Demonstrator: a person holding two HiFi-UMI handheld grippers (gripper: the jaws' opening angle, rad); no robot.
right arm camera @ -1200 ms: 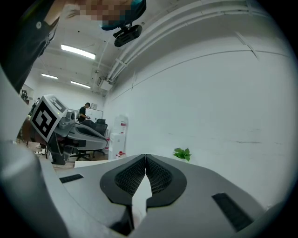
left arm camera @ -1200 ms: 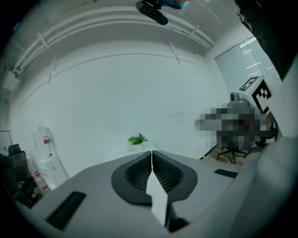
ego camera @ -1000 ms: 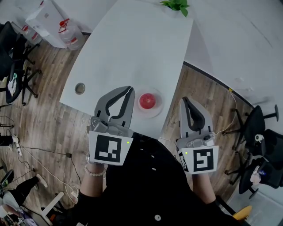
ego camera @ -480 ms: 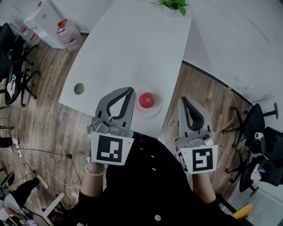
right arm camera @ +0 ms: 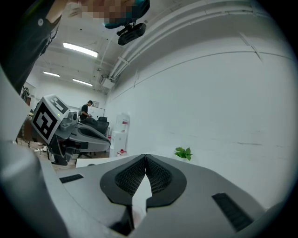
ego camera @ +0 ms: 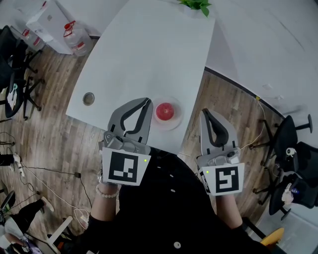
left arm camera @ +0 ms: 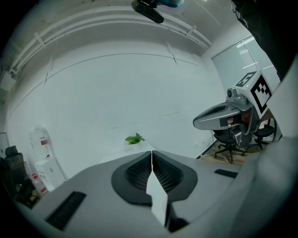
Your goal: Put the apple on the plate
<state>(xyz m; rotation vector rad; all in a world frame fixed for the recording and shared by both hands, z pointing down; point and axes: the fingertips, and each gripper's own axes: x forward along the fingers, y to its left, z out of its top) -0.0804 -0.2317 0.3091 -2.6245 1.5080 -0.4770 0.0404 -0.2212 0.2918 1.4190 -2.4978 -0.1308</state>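
Note:
A red apple (ego camera: pixel 164 112) rests on a clear round plate (ego camera: pixel 176 121) at the near edge of the white table (ego camera: pixel 149 54). My left gripper (ego camera: pixel 145 101) hangs just left of the plate, its jaws shut with nothing between them, tips touching. My right gripper (ego camera: pixel 206 112) hovers right of the table, over the wooden floor, also shut and empty. In the left gripper view the closed jaws (left arm camera: pixel 151 153) point level across the table toward a white wall. The right gripper view shows its closed jaws (right arm camera: pixel 145 157) the same way. Neither gripper view shows the apple.
A small round grommet (ego camera: pixel 89 99) sits in the table near its left edge. A green plant (ego camera: pixel 198 6) stands at the far end. Office chairs (ego camera: pixel 290 149) are on the right, water bottles (ego camera: pixel 74 34) and more chairs on the left.

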